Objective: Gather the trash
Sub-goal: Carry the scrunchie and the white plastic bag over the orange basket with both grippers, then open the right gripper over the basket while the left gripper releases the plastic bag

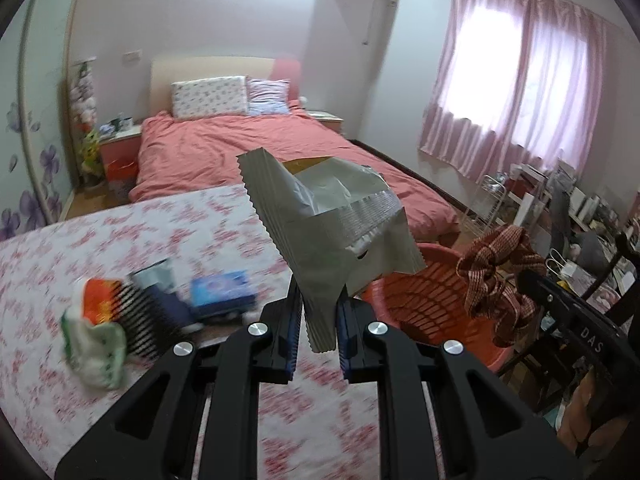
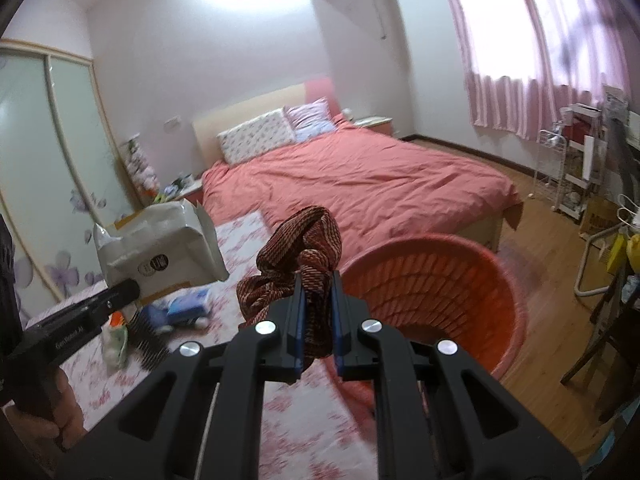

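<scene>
Left gripper point(image 1: 318, 320) is clamped on the lower edge of a crumpled silver snack bag point(image 1: 320, 232), held up over the floral-cloth table point(image 1: 140, 240). Just right of the bag: orange basket point(image 1: 424, 300), with a red-brown woven cloth point(image 1: 500, 276) above its right rim in the right gripper point(image 1: 528, 280). Left of the bag, on the table: blurred wrappers point(image 1: 96, 328) and a blue packet point(image 1: 224, 292).

Clamped in the left gripper point(image 1: 318, 314): a crumpled silver foil packet point(image 1: 320, 232). To its right — the right gripper point(image 2: 316, 316), pinching a brown woven rag point(image 2: 304, 248). Just right of both, the orange plastic basket point(image 2: 480, 264). Left, on the floral tablecloth point(image 1: 160, 220) — small blurred litter. Beyond, a pink-covered bed point(image 2: 360, 176).
</scene>
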A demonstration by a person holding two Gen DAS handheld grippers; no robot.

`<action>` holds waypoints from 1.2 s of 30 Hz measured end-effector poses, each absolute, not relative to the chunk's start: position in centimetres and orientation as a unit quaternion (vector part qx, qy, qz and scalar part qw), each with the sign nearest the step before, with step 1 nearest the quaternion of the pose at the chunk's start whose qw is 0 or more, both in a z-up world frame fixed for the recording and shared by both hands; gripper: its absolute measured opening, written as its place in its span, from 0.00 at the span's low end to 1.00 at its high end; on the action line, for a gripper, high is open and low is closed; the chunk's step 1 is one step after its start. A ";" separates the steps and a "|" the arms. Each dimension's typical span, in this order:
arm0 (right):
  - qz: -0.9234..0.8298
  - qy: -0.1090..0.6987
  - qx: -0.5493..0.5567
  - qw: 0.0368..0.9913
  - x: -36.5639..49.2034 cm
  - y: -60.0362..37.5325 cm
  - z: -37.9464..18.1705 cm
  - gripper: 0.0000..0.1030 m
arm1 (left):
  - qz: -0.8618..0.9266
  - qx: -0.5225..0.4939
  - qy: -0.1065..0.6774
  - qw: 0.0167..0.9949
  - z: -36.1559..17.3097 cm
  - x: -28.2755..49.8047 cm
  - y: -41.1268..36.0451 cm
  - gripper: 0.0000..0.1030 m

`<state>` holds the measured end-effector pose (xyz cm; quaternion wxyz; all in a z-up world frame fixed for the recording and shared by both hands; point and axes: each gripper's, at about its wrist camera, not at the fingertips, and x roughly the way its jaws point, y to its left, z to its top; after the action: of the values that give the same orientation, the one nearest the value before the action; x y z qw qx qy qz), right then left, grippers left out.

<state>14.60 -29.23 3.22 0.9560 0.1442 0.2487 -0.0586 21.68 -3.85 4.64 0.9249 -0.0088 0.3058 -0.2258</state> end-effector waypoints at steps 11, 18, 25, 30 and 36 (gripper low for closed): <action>-0.114 0.224 0.167 0.953 14.8 -36.3 2.7 0.11 | -0.284 0.013 0.312 0.907 3.5 23.3 -11.9 0.15; -0.140 0.227 0.185 0.946 15.8 -40.4 0.9 0.12 | -0.302 0.024 0.334 0.892 1.5 24.4 -15.5 0.15; -0.148 0.236 0.205 0.938 16.9 -42.8 -1.2 0.15 | -0.306 0.035 0.360 0.881 -0.3 24.8 -17.8 0.16; -0.146 0.242 0.217 0.934 17.7 -43.5 -2.5 0.28 | -0.297 0.051 0.377 0.876 -1.7 24.7 -18.7 0.37; -0.152 0.245 0.224 0.931 17.6 -44.0 -3.4 0.40 | -0.278 0.060 0.392 0.875 -2.6 25.0 -18.2 0.43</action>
<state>17.56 -43.97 -3.38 0.9309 0.2240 0.2455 -0.1518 24.95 -18.20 -2.63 0.8750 0.0599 0.3919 -0.2780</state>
